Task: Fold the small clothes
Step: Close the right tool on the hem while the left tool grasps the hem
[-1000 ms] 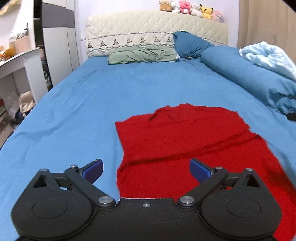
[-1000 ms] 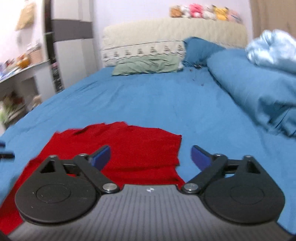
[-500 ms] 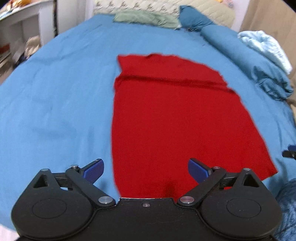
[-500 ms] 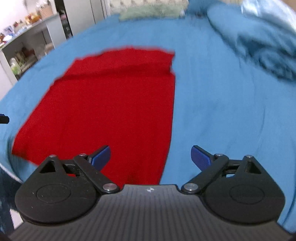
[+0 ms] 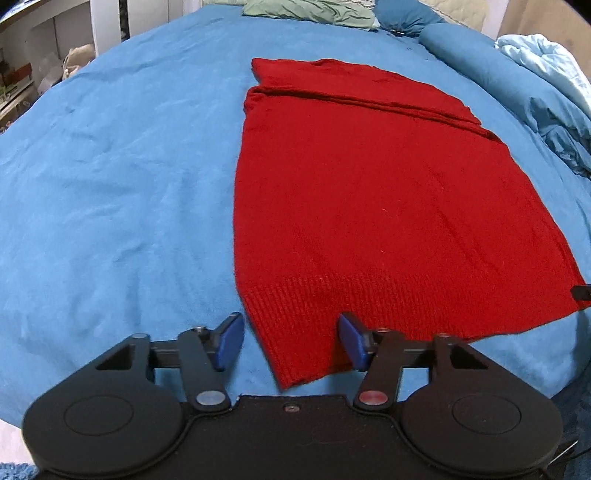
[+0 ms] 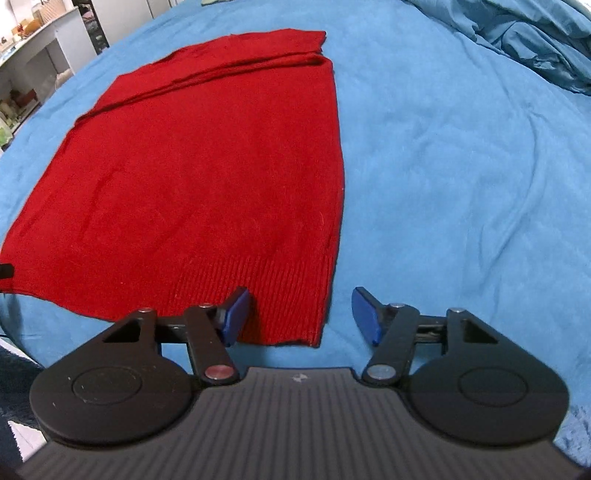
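A red knit garment [image 5: 369,192] lies flat on the blue bed sheet [image 5: 110,166], ribbed hem nearest me, with a fold across its far end. My left gripper [image 5: 291,341] is open, its jaws straddling the near left hem corner. In the right wrist view the garment [image 6: 207,177] lies the same way. My right gripper [image 6: 301,317] is open, its jaws straddling the near right hem corner. Neither gripper holds cloth.
A rolled blue duvet [image 5: 517,85] and a light blue blanket [image 5: 546,59] lie along the right side of the bed. A green pillow [image 5: 314,9] lies at the head. White shelving [image 6: 40,62] stands off the left side. The bed's near edge is just below the grippers.
Both grippers have drawn back toward the foot of the bed and tilted down over the garment's hem corners. Their jaws have narrowed somewhat but stay open.
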A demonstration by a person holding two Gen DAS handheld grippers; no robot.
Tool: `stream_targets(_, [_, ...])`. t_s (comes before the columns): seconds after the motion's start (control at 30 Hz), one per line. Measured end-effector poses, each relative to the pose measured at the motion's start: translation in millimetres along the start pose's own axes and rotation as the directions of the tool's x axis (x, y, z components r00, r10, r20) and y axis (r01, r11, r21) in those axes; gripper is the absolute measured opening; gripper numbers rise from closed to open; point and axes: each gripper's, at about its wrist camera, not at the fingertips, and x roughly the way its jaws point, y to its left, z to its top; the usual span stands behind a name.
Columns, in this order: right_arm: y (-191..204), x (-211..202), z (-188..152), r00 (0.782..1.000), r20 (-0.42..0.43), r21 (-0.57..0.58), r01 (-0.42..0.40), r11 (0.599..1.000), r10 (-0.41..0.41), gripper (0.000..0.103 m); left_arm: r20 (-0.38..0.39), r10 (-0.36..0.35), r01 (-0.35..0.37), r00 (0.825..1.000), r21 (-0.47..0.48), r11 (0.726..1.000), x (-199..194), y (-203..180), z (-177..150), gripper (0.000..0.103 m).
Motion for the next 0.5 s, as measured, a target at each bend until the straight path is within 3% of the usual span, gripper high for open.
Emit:
stream_targets(0.07, [1.7, 3.0, -0.5, 1.0, -0.006, 0.003, 0.008, 1.0, -0.008, 0.071, 0.007, 0.003, -0.003, 1.0, 0.014, 1.0, -0.1, -1.2, -4.2, 0.046])
stream_targets(0.13, [5.3, 3.7, -0.6, 1.0, -0.01, -0.006, 0.008, 1.0, -0.008, 0.054, 0.01, 0.011, -0.012, 1.0, 0.036, 0.999, -0.8, -3.8, -5.6, 0.04])
stream_targets(0.2, [8.4, 4.3, -0.3, 1.0, -0.01, -0.023, 0.003, 1.0, -0.004, 0.04, 0.007, 0.024, -0.024, 1.0, 0.048, 0.999, -1.5, -8.3, -4.1, 0.026])
stream_targets(0.23, [8.5, 5.1, 0.9, 1.0, -0.01, -0.026, 0.003, 1.0, -0.003, 0.031, 0.007, 0.024, -0.025, 1.0, 0.049, 0.999, -2.1, -9.5, -3.1, 0.011])
stream_targets(0.33, [5.4, 3.1, 3.4, 1.0, -0.002, 0.0, -0.006, 1.0, 0.006, 0.021, 0.007, 0.012, -0.012, 1.0, 0.028, 1.0, -7.5, -8.0, 0.9, 0.007])
stream_targets(0.5, [-6.0, -13.0, 12.4, 0.997, 0.029, 0.063, -0.076, 0.995, 0.074, 0.021, 0.049, -0.047, 0.047, 0.998, -0.012, 0.999, -31.5, -5.1, 16.4, 0.006])
